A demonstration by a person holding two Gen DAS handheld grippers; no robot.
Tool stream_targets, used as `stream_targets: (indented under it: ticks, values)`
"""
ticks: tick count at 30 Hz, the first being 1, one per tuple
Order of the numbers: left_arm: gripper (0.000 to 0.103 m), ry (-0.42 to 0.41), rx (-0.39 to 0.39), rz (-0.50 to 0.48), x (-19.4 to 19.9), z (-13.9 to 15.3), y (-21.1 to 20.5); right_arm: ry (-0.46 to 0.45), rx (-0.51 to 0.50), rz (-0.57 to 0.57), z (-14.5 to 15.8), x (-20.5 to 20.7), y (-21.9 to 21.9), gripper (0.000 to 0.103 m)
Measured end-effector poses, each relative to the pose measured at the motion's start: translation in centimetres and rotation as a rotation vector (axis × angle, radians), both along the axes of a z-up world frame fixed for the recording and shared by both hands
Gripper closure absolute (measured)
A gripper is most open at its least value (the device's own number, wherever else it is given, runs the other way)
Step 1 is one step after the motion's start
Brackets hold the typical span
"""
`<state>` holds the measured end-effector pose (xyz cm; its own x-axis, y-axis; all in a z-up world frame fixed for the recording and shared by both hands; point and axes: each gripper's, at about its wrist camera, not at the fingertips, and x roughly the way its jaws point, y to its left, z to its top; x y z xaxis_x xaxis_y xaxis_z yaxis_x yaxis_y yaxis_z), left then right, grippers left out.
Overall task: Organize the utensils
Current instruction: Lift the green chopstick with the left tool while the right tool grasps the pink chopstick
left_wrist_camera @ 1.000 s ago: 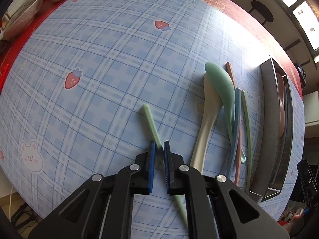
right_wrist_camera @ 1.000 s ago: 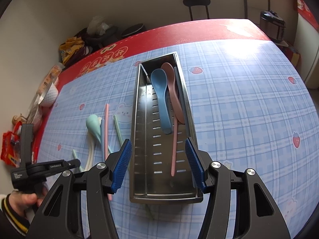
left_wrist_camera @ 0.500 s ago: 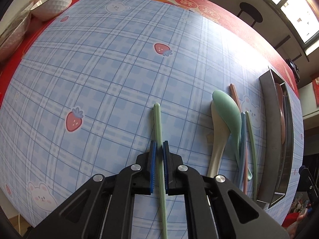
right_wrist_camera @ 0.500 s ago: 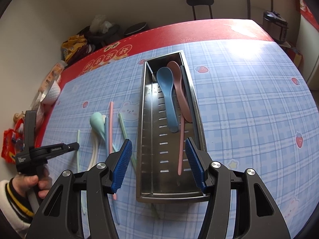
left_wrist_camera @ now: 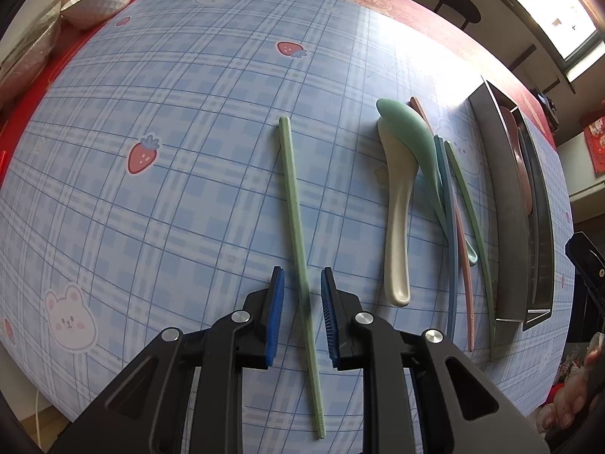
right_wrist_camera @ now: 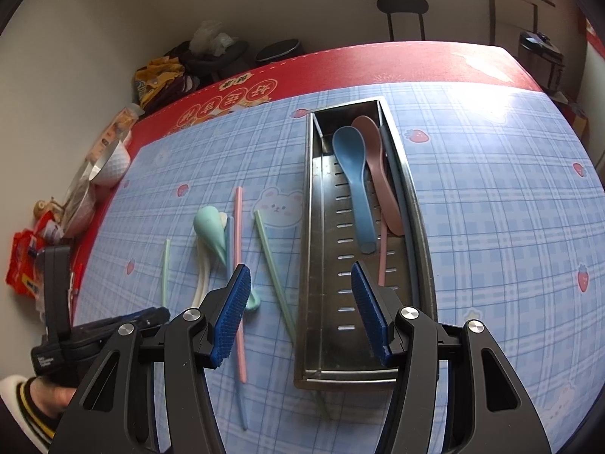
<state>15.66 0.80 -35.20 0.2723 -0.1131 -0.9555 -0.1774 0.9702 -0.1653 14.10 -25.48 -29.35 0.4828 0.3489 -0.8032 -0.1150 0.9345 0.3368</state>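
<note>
My left gripper is open, its blue pads on either side of a light green chopstick that lies on the blue checked cloth. To its right lie a cream spoon, a teal spoon, and blue, pink and green chopsticks. The steel utensil tray holds a blue spoon, a pink spoon and chopsticks. My right gripper is open and empty, hovering over the tray's near left edge. The left gripper also shows at lower left in the right wrist view.
A white bowl and a clear container stand at the table's far left corner. Snack packets lie off the table's left side. A stool and bags stand beyond the red table edge.
My left gripper has opened and let go of the light green chopstick, which now lies straight on the cloth. The right gripper has drifted left; the tray sits further right in its view.
</note>
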Motion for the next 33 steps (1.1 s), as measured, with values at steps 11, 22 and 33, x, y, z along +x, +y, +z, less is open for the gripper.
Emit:
stream_targets:
  ticks: [11,22,33]
  values:
    - [0.096,-0.038,0.015,-0.023,-1.6,-0.4,-0.2,0.012,-0.131,0.196,-1.3,-0.3,5.5,0.084]
    - [0.095,-0.083,-0.071,-0.072,-3.2,-0.3,2.8,0.081,-0.199,0.227,-4.6,3.1,9.9,0.089]
    - [0.095,-0.1,-0.115,-0.094,-4.2,-0.3,4.1,0.13,-0.231,0.198,-6.0,4.6,11.2,0.091]
